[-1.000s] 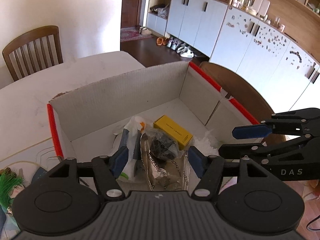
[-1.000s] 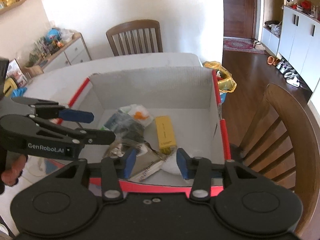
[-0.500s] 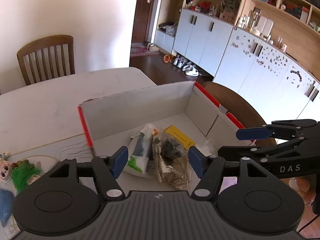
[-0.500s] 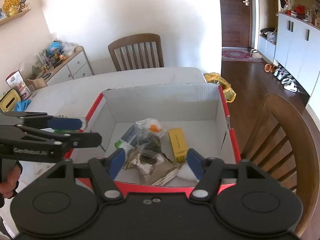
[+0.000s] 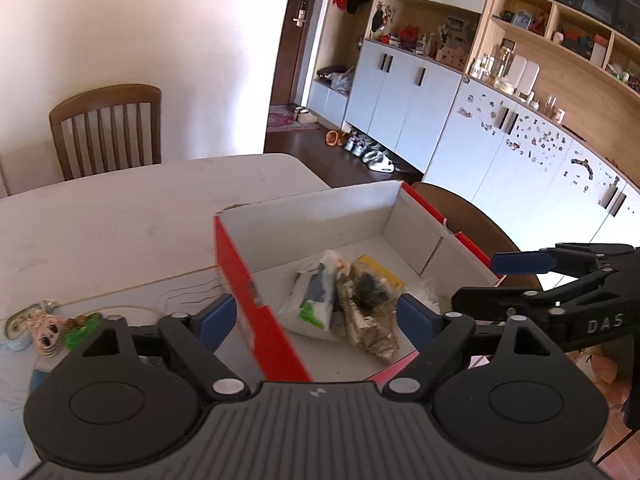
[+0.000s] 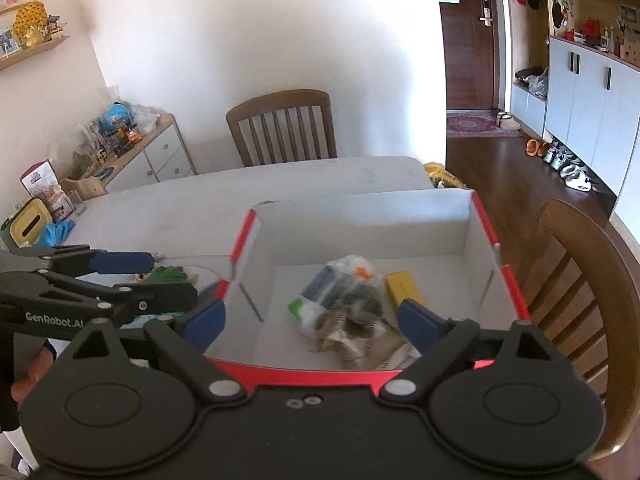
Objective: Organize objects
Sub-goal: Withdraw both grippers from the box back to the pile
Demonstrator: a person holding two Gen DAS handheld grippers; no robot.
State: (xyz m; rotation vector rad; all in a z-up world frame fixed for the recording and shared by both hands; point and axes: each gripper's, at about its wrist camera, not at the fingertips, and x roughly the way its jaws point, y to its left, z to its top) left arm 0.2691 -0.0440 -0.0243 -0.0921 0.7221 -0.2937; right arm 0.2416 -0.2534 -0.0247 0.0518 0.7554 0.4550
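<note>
1. Both tongs are empty: the left gripper (image 5: 316, 316) has its jaws opening wide with nothing pressed between the pads, and the right gripper (image 6: 312, 318) is opening in the same way.
2. Each gripper hangs over the near edge of the box (image 5: 304, 216), the left at about 7 o'clock of it and the right at about 5 o'clock, neither touching the cardboard as far as I can tell.
3. Inside the box, near the middle of its floor, lie a white pouch (image 5: 310, 300), a clear bag (image 5: 368, 296) with something dark in it, and a yellow carton (image 6: 404, 286) at about 3 o'clock of the pile.
4. At the near side of the pile lies also a printed packet (image 6: 360, 344); the items touch and overlap each other.
5. On the table (image 5: 120, 216), outside the box at its 9 o'clock, a small doll (image 5: 50, 330) and a green tuft (image 5: 82, 330) are lying loose.
6. At the far left corner of the table, about 10 o'clock in the right view, stand a yellow container (image 6: 30, 226) and a blue cloth (image 6: 58, 230).
7. My judgement: the task is partly done, because several things are already in the box, while the loose things on the table probably remain to be collected.
</note>
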